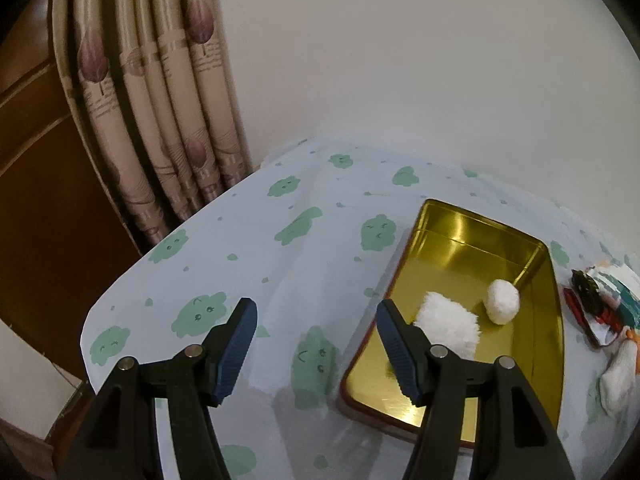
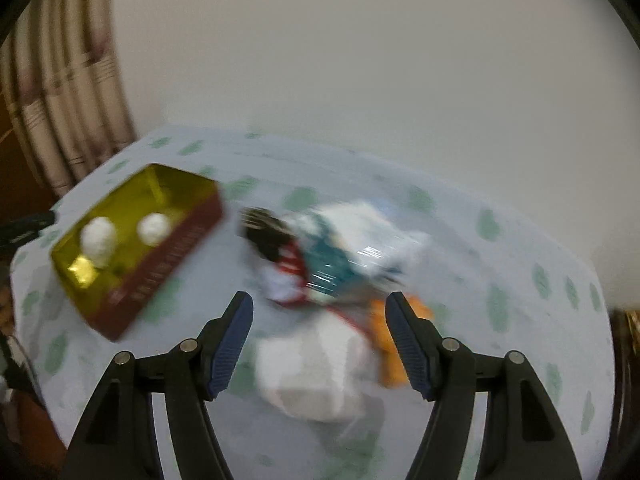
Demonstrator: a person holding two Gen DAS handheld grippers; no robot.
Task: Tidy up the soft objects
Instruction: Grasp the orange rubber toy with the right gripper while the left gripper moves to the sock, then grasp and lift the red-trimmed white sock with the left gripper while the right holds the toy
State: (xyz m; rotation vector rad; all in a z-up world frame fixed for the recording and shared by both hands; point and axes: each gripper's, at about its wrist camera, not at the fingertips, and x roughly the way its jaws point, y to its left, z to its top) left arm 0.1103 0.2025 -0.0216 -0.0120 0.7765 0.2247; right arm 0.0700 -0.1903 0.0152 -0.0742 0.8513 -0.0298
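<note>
A gold tin tray (image 1: 548, 320) with a red outer wall (image 2: 172, 264) sits on the table. Two white fluffy soft objects lie in it: a flat furry one (image 1: 448, 324) and a round ball (image 1: 503, 301); both also show in the right wrist view (image 2: 98, 240) (image 2: 153, 229). My left gripper (image 1: 316, 344) is open and empty, just left of the tray. My right gripper (image 2: 320, 344) is open and empty above a blurred pile of soft items (image 2: 320, 256), with a white piece (image 2: 316, 368) and an orange piece (image 2: 384, 352) nearest the jaws.
The table has a pale blue cloth with green cloud faces (image 1: 296, 240). The pile also shows at the right edge of the left wrist view (image 1: 600, 300). A curtain (image 1: 152, 100) and a wooden door (image 1: 36, 200) stand behind left. A white wall is behind.
</note>
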